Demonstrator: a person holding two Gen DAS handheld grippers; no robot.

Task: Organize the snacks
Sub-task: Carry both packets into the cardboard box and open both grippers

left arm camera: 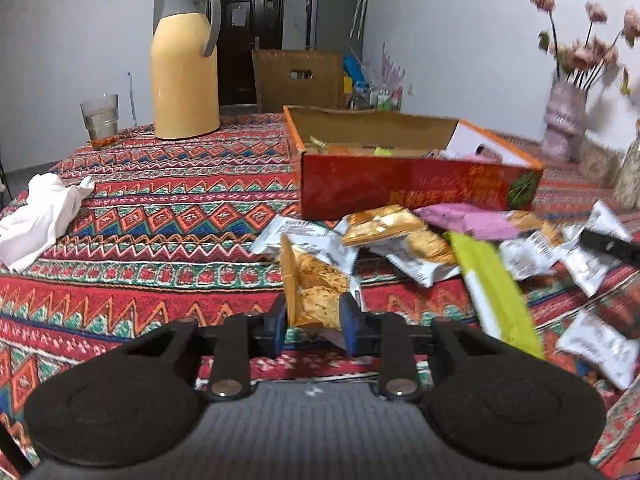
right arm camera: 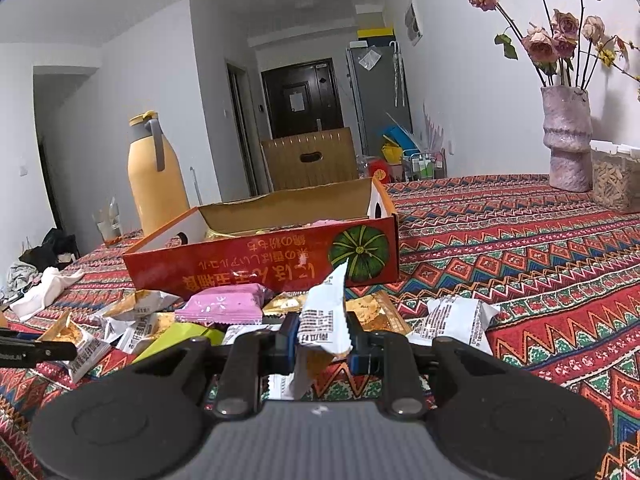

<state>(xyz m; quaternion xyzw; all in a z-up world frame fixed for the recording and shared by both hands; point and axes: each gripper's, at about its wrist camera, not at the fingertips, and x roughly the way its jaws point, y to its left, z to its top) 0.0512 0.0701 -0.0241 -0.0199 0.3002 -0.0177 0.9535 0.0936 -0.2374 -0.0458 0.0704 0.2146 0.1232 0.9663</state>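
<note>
My left gripper (left arm camera: 314, 322) is shut on an orange cracker packet (left arm camera: 314, 280) that stands up between the blue pads, lifted off the cloth. My right gripper (right arm camera: 325, 340) is shut on a white and silver snack packet (right arm camera: 326, 312) that points upward. Beyond both stands the open red cardboard box (left arm camera: 400, 190) (right arm camera: 256, 264) with a few snacks inside. In front of it lies a loose pile of packets: a gold one (left arm camera: 380, 224), a pink one (left arm camera: 468, 218) (right arm camera: 224, 304), a lime green one (left arm camera: 496, 288) and several white ones.
A yellow thermos jug (left arm camera: 185, 64) and a glass (left arm camera: 101, 120) stand at the back left of the patterned tablecloth (left arm camera: 160, 216). A white cloth (left arm camera: 40, 216) lies at the left edge. A pink vase with dried roses (right arm camera: 566, 140) and a clear container (right arm camera: 614, 180) stand at the right.
</note>
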